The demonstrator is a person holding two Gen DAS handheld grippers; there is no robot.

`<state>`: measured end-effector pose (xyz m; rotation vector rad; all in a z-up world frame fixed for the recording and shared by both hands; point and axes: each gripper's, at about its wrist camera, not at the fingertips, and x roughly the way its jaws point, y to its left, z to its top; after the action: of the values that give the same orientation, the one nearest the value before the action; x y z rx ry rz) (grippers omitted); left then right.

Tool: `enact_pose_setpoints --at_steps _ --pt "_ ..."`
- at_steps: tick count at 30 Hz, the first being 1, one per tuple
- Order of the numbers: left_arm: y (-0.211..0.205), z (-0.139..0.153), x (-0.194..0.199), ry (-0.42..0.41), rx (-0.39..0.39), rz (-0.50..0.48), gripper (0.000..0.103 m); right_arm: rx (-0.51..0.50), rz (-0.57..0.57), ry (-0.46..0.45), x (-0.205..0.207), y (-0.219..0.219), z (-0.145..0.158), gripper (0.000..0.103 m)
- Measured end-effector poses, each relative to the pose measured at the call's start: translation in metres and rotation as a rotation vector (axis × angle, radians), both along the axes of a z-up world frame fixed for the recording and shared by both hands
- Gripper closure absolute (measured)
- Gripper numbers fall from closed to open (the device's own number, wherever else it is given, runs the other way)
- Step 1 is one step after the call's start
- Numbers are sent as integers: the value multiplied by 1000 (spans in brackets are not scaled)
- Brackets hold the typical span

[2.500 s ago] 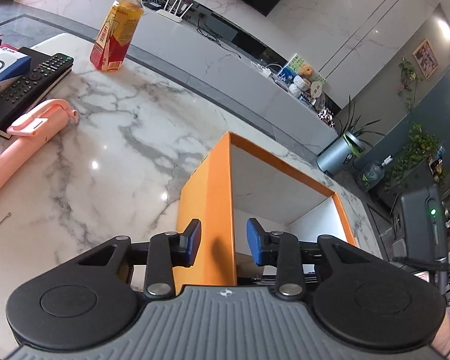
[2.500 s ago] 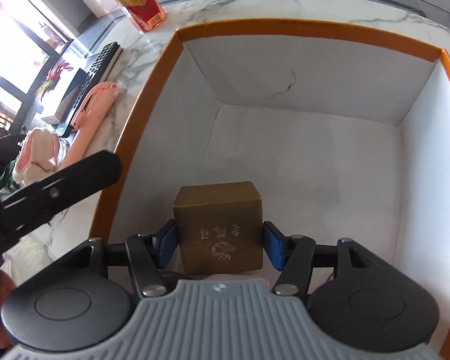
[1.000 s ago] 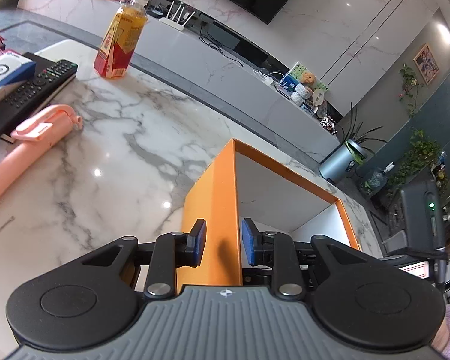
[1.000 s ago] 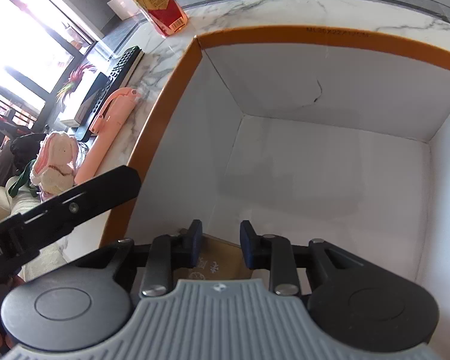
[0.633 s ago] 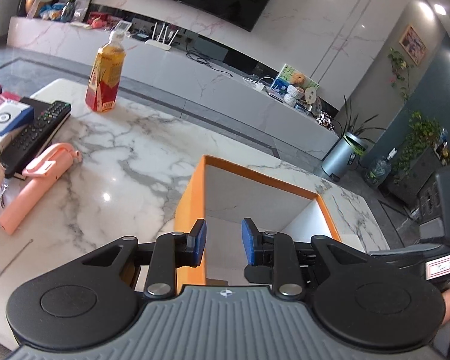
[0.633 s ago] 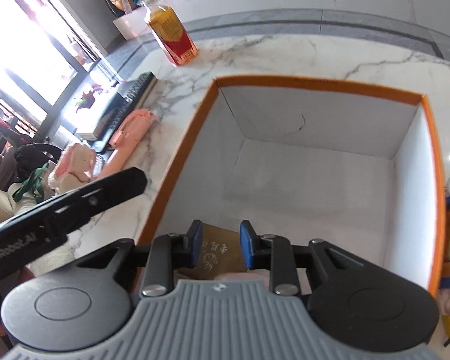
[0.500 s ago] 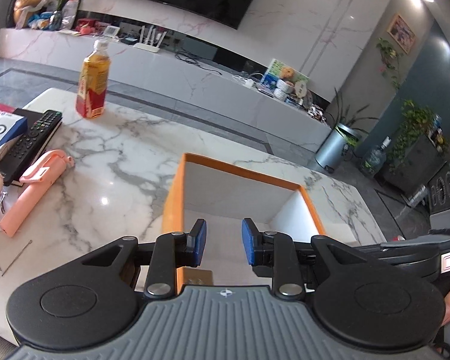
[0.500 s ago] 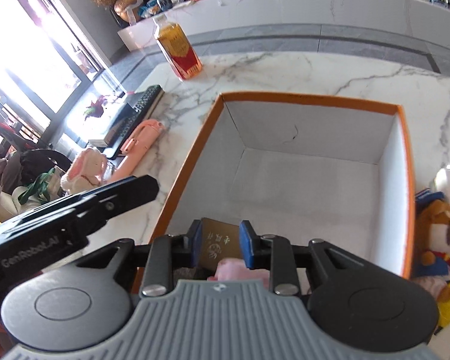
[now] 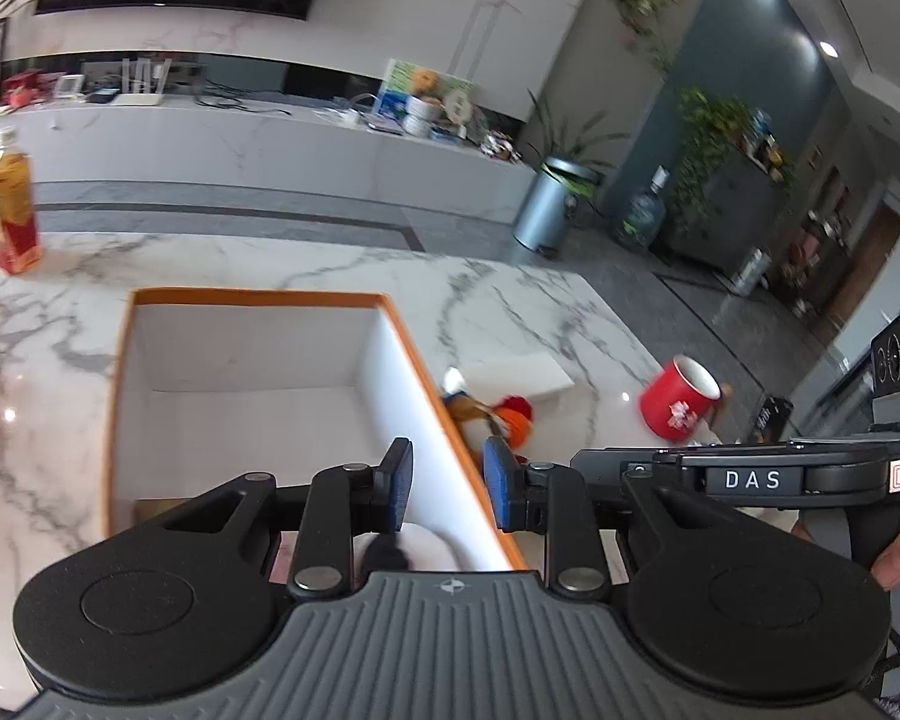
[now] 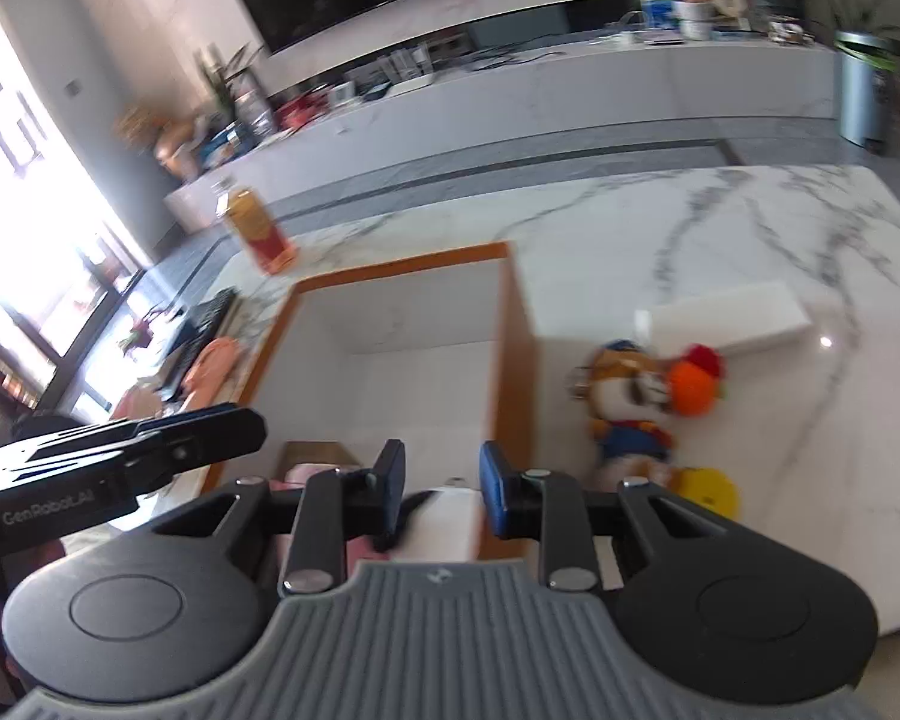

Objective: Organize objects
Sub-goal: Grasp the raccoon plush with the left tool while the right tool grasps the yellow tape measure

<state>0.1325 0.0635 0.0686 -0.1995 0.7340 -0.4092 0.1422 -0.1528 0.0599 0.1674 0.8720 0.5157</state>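
Orange box (image 9: 120,360) on marble table (image 9: 510,312), plush toy (image 10: 630,408) and red mug (image 9: 681,399) beside it, both hand-held grippers narrowly apart, empty

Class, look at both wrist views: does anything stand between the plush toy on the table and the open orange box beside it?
Only the orange box's own near wall separates it from the plush toy; nothing else visible does.

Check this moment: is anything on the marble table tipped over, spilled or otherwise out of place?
The red mug lies on its side near the table edge, mouth showing, nothing visibly spilled. A plush toy lies flat beside the orange box, not yet inside. The bottle stands upright.
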Motion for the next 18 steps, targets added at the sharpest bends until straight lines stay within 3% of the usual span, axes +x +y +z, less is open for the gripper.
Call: enact_pose_setpoints --at_steps 7,14,18 --pt "-70 -15 27 64 85 -114 72 -58 -98 22 8 -54 -36 77" --pt "-120 -42 77 184 146 -99 72 -94 -102 69 39 -80 -80 78" --pt "-144 -63 105 268 224 -28 63 -89 -109 73 58 -92 -97 76"
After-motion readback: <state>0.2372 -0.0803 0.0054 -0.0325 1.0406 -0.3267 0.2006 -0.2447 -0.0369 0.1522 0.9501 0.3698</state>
